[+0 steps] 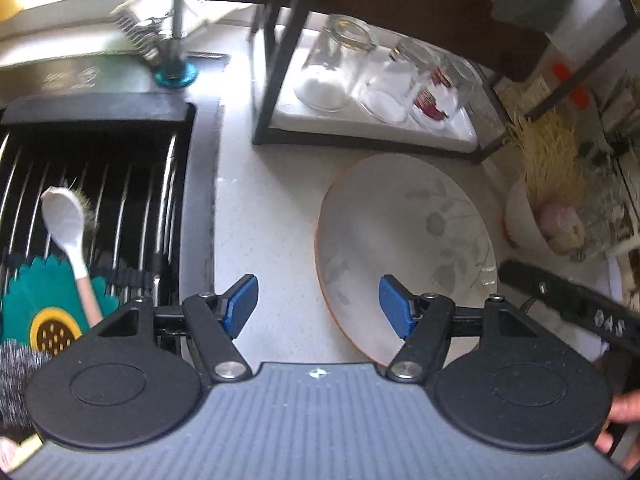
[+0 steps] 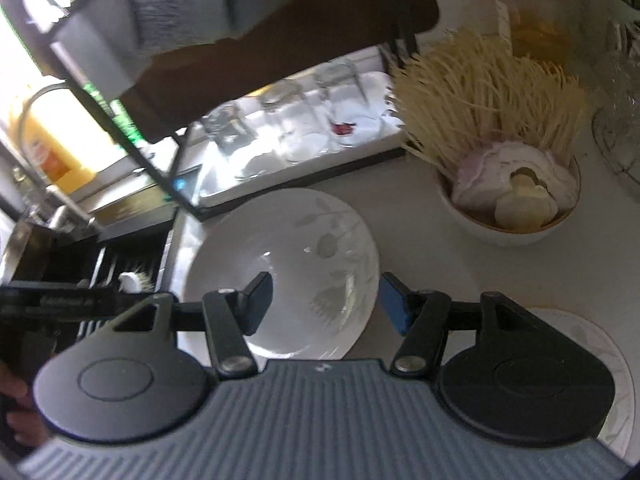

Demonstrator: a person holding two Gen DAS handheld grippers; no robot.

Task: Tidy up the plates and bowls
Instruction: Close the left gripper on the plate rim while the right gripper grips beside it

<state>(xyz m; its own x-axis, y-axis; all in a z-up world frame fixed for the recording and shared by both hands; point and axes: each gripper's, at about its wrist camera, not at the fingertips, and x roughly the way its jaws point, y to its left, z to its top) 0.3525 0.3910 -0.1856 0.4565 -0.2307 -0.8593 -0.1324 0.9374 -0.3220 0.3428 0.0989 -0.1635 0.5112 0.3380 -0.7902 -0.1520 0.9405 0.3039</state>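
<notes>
**Both grippers open over the leaf-print plate**

At far left, the sink [image 1: 100, 184] holds a wire rack, a white dish brush [image 1: 66, 216] and a teal flower-shaped strainer [image 1: 48, 304]. Right of it on the pale countertop [image 1: 264, 208] lies the leaf-print plate [image 1: 400, 248], flat and face up, in front of a black shelf frame [image 1: 280, 80] sheltering upturned glass jars [image 1: 336, 64]. Further right stands a small white bowl [image 2: 508, 208] stuffed with straw-coloured sticks and what look like garlic pieces.

The left gripper [image 1: 318, 306] is spread wide and empty, its right finger over the plate's near-left rim. The right gripper [image 2: 326, 300] is likewise wide open and holds nothing, hanging over the plate's near edge.

To pick the plate well, I judge one gripper should come in low at the rim, one finger under the lip and one above, and close before lifting.

A second patterned plate [image 2: 592, 360] sits at lower right, mostly hidden behind the right gripper's body. Motion blur smears the shelf, and whether either gripper touches the plate cannot be told.
</notes>
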